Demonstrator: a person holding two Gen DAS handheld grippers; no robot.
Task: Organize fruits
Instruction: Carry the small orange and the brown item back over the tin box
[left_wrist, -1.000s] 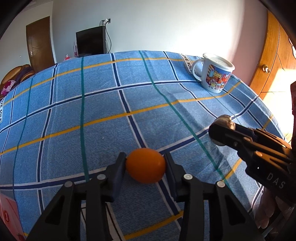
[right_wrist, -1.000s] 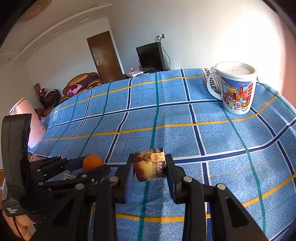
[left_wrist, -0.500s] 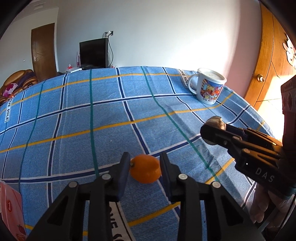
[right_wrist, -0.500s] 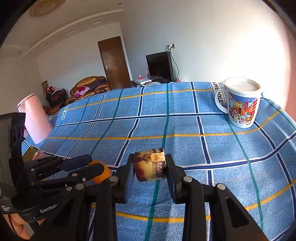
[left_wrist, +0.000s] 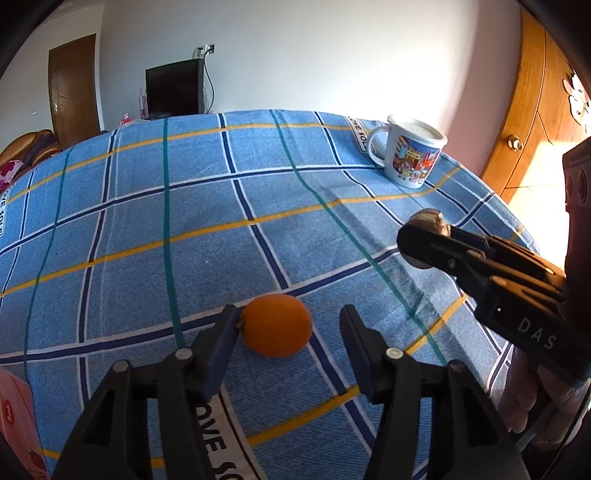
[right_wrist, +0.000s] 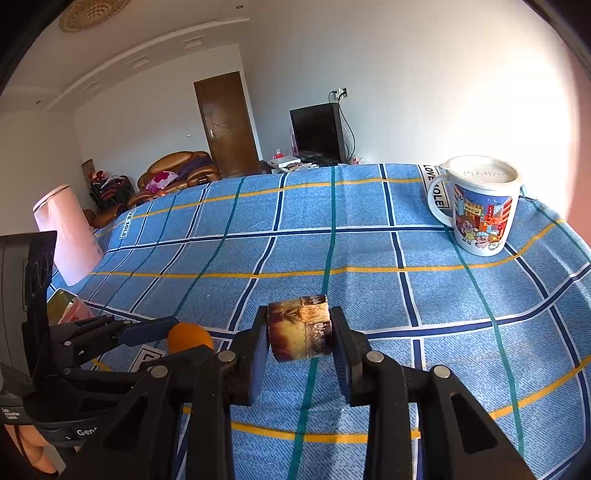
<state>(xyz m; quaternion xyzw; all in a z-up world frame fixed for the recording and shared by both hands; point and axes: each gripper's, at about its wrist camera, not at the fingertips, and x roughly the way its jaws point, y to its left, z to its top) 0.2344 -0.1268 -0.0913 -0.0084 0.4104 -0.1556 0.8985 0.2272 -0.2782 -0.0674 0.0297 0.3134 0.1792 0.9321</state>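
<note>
The left hand-held gripper (left_wrist: 288, 332) was opening, its jaws standing around the orange (left_wrist: 276, 325), which lay on the checked cloth (left_wrist: 184, 229) against the left finger. The right hand-held gripper (right_wrist: 299, 332) gripped a brown cylinder (right_wrist: 299, 325) just above the cloth. Far right stood a mug (right_wrist: 480, 206)

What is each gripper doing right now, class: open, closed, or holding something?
Left gripper: opening, orange between its jaws, on the cloth.
Right gripper: closed on a brown cylinder.
</note>
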